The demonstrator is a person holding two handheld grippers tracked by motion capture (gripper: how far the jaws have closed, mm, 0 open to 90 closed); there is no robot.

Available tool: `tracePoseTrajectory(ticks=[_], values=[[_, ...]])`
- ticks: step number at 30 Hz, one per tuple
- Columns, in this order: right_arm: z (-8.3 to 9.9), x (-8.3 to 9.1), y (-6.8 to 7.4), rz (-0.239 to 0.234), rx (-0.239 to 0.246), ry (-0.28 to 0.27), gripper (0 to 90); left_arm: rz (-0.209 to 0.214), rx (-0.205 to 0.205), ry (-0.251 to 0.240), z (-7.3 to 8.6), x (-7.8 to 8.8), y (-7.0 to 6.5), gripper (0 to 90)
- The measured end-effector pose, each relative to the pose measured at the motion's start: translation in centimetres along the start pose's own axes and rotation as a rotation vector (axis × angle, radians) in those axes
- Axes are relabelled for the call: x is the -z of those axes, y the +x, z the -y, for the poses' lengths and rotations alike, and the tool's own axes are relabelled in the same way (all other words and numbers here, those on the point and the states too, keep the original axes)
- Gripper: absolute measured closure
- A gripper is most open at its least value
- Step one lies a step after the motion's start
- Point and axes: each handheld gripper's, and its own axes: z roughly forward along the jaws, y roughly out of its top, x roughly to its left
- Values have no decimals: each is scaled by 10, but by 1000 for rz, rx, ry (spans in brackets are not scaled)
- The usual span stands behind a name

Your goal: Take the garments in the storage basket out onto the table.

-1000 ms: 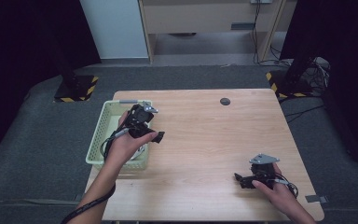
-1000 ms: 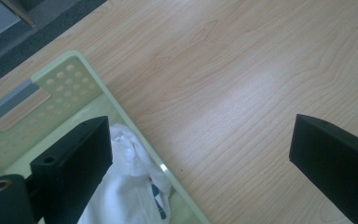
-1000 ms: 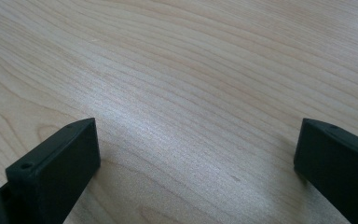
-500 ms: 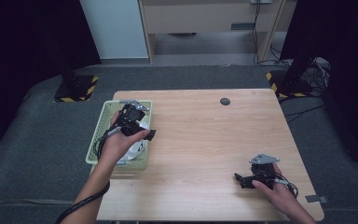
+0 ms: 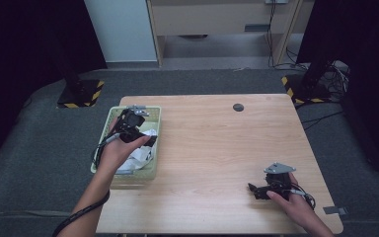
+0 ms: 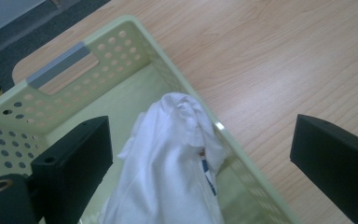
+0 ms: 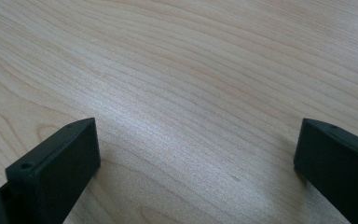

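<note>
Left gripper (image 5: 137, 129) over pale green basket (image 5: 154, 114), jaws spread wide, nothing between them. White cloth (image 6: 168, 158) crumpled inside basket, draped against basket's right wall, below gripper. Right gripper (image 5: 262, 190) well right of basket, low on bare wooden table (image 5: 217, 148), jaws wide apart, empty.

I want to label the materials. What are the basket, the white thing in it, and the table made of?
The basket looks like pale green moulded plastic with a matte finish, with punched round holes in its walls. The white thing seems to be soft fabric: it folds and creases. The table shows light wood grain; whether solid wood or laminate is unclear.
</note>
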Motion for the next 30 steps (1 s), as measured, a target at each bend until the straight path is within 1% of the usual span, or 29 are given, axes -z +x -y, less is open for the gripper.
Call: tracePoseTrajectory(ticks=[8,10,13,16,18,21,23,26,28,30], values=[[0,0,0,0,0,0,6,-10,37,21,12,-17,22,59],[0,0,0,0,0,0,6,-9,42,29,17,-25,28,59],[0,0,0,0,0,0,6,-17,49,21,21,-28,30,72],[0,0,0,0,1,1,6,-6,63,33,28,-35,35,63],[0,0,0,0,0,1,6,-1,67,50,34,-44,39,60],[0,0,1,-1,2,1,6,8,84,60,39,-55,41,60],[1,1,1,-5,5,0,6,17,94,69,41,-60,40,59],[1,1,1,-8,8,0,6,33,82,88,42,-68,36,59],[1,1,1,-8,8,0,6,45,79,101,44,-74,34,53],[1,1,1,-8,9,0,6,48,83,113,46,-80,35,54]])
